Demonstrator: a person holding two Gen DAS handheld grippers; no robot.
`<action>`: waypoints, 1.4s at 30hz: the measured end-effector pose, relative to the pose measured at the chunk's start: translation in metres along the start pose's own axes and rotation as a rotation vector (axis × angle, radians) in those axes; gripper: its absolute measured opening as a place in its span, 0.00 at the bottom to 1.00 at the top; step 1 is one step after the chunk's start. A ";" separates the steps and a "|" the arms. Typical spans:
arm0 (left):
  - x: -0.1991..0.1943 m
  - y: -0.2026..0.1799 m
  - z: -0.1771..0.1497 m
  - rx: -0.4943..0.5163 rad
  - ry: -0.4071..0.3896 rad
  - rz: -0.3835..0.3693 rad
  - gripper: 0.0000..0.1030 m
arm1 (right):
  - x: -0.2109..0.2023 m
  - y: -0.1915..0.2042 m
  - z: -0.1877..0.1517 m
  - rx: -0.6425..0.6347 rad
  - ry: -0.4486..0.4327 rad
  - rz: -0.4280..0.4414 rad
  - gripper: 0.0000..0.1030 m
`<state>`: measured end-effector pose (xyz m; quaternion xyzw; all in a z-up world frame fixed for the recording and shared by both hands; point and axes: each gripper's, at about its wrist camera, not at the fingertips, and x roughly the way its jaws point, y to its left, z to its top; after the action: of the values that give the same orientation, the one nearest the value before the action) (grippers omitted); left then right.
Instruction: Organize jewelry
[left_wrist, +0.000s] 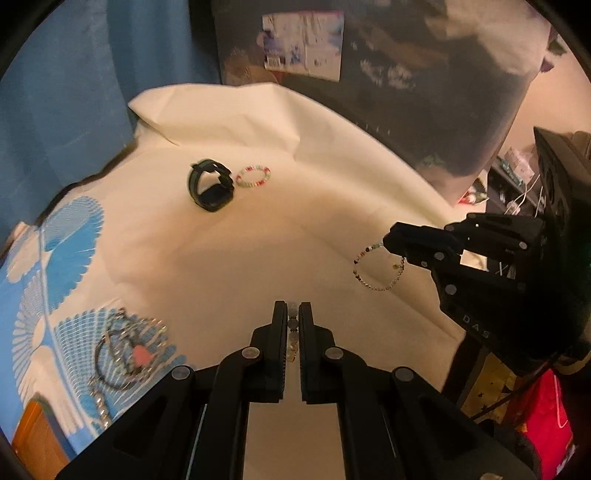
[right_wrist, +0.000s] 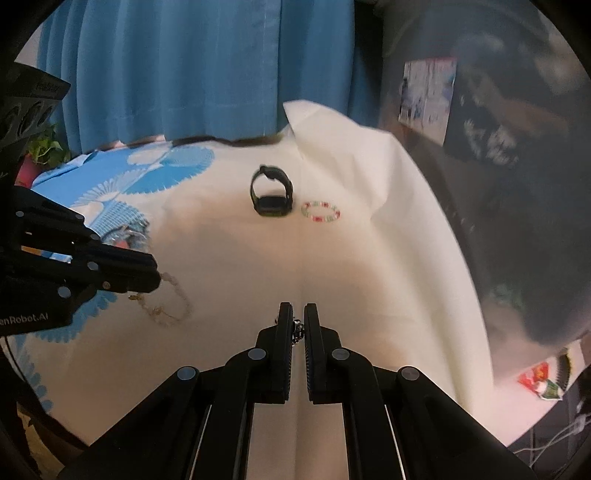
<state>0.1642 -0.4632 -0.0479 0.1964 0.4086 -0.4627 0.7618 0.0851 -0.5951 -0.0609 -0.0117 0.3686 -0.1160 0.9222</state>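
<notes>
Two grippers, each pinched shut on a bracelet; the left gripper (left_wrist: 293, 314) clamps a pale beaded bracelet (left_wrist: 293, 325) between its pads, the loop hanging clear of the cloth in the right wrist view (right_wrist: 166, 302); the right gripper (right_wrist: 298, 314) is closed on a thin multicoloured bead bracelet (left_wrist: 376, 266), which dangles free below its tips. Both pieces look lifted off the white cloth (left_wrist: 229, 258), so the step in hand is, by my reading, the carry after a double pick-up; the next move calls for choosing where each goes and lowering it gently, since the hanging loops will swing.

Farther out, a black smartwatch (left_wrist: 211, 184) stands on the cloth with a red, white and green bead bracelet (left_wrist: 253, 177) just beside it; these may mark the sorted row. Near the left edge, a tangle of chains with a pink charm (left_wrist: 129, 350) lies on the blue-patterned cloth (left_wrist: 55, 258); likely still to be sorted.

Open cloth lies between the grippers and the watch; the cloth's raised fold (left_wrist: 207, 107) and a blue curtain (right_wrist: 184, 66) close the far side; a dark storage bin (left_wrist: 424, 92) crowds the right.
</notes>
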 end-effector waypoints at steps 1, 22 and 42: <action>-0.008 0.001 -0.002 -0.009 -0.009 -0.002 0.03 | -0.004 0.002 0.001 -0.001 -0.005 0.000 0.06; -0.217 0.018 -0.127 -0.100 -0.215 0.140 0.03 | -0.151 0.153 -0.010 -0.005 -0.093 0.074 0.06; -0.315 0.024 -0.305 -0.268 -0.256 0.267 0.03 | -0.225 0.296 -0.096 -0.090 -0.014 0.231 0.06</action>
<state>-0.0243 -0.0736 0.0243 0.0855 0.3368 -0.3204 0.8812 -0.0773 -0.2509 -0.0099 -0.0116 0.3658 0.0077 0.9306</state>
